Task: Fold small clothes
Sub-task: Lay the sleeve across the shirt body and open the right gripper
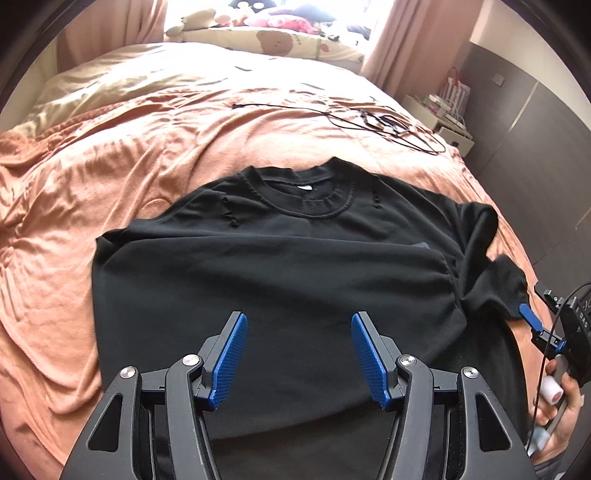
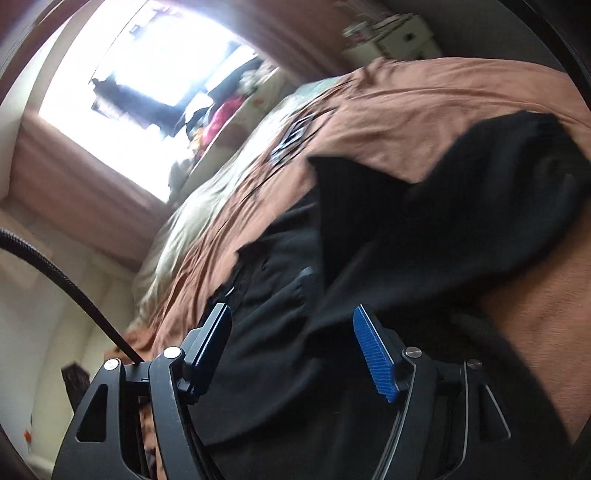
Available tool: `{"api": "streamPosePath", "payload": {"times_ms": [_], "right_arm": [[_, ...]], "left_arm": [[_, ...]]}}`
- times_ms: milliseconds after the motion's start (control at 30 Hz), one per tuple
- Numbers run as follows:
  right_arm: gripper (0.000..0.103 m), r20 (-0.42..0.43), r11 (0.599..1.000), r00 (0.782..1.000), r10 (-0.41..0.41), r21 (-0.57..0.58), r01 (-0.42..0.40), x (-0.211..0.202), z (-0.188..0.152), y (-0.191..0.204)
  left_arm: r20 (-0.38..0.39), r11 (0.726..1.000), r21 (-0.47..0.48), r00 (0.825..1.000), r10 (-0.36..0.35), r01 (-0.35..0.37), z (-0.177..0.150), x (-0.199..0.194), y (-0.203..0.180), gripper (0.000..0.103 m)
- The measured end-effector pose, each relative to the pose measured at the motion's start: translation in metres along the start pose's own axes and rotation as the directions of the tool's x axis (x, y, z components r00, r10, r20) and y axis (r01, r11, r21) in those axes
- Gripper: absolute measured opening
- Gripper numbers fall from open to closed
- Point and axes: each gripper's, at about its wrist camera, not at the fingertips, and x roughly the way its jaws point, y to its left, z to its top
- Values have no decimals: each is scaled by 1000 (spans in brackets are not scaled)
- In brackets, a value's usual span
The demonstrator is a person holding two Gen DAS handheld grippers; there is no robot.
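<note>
A black sweater [image 1: 295, 251] lies flat on the bed, neckline facing away, its bottom part folded up across the body. My left gripper [image 1: 299, 317] hovers open over the sweater's lower middle with nothing between its blue pads. The right sleeve [image 1: 495, 288] lies bunched at the sweater's right edge, and a blue pad [image 1: 530, 316] of the right gripper sits right at the cuff. In the blurred right wrist view the right gripper [image 2: 291, 314] stands open over the sweater [image 2: 369, 240], and its pads press on nothing.
An orange blanket [image 1: 129, 177] covers the bed. Black cables [image 1: 388, 123] lie on it beyond the sweater at the far right. Pillows and plush toys [image 1: 258, 33] sit at the head. A white nightstand [image 1: 439, 114] and dark wardrobe [image 1: 535, 129] stand to the right. A person's hand [image 1: 565, 406] holds the right gripper.
</note>
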Motion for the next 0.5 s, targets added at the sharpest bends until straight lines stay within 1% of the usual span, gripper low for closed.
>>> {"api": "streamPosePath", "payload": {"times_ms": [67,100,167,233,300,400,433,500], "right_arm": [[66,39,997,999,-29,75,26,-15,8,-28],[63,51,995,998,-44,97,39,-21,11,-38],[49,68,987,994,-83,142,73,-32,21,-59],[46,75,978,991,-112,184,96,-39,27,-76],[46,82,964,986,-145,234,123,-45,35,-96],[46,101,950,977,-189,271,155,-50,41,-112],[46,101,947,976,-195,278,160,-52,38,-113],[46,96,937,975,-198,312,159,-49,44,-128]], "left_arm": [[-6,1000,5,1000,-17,17,-1,5,-8,61],[-8,1000,6,1000,-23,23,0,8,-11,61],[-15,999,14,999,-38,38,0,16,-22,61],[-23,999,22,999,-49,49,-1,23,-32,61],[-34,997,34,997,-63,64,-1,33,-44,61],[-48,995,52,995,-84,86,-3,47,-64,61],[-54,994,58,994,-92,95,-3,53,-71,61],[-64,992,68,993,-98,102,-5,63,-81,61]]}}
